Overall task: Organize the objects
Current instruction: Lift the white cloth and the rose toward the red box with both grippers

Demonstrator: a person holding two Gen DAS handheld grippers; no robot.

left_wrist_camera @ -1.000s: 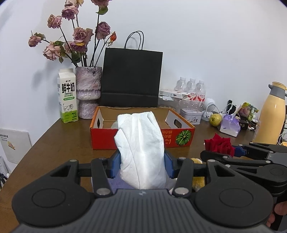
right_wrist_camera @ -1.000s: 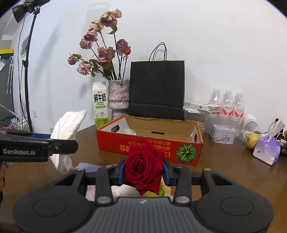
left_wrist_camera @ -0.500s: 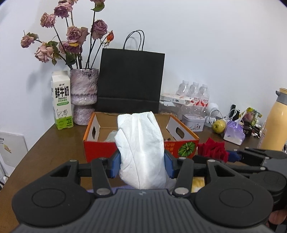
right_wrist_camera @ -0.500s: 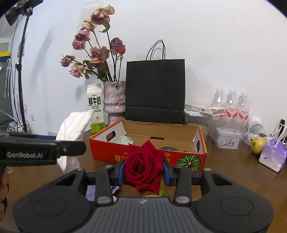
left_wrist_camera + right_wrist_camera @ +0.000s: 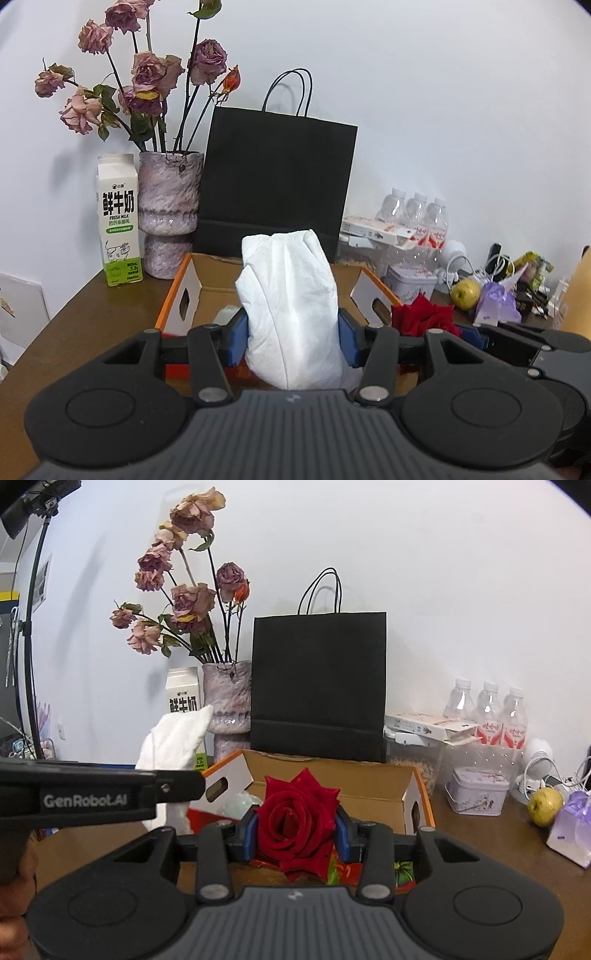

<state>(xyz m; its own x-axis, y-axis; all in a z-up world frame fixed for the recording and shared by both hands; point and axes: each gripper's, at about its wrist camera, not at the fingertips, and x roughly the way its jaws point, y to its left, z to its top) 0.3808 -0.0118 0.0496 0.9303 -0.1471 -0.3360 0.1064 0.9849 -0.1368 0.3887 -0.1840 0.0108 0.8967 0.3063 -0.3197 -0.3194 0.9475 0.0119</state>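
My left gripper is shut on a white crumpled tissue, held upright just before the near wall of the open orange cardboard box. My right gripper is shut on a red rose, held just before the same box. The rose also shows at the right of the left wrist view. The tissue shows at the left of the right wrist view. A pale object lies inside the box.
Behind the box stand a black paper bag, a vase of dried roses and a milk carton. To the right are water bottles, a tin, a yellow-green fruit and a purple pouch.
Both grippers have moved forward toward the box, which looms larger and closer. Both grips are unchanged.
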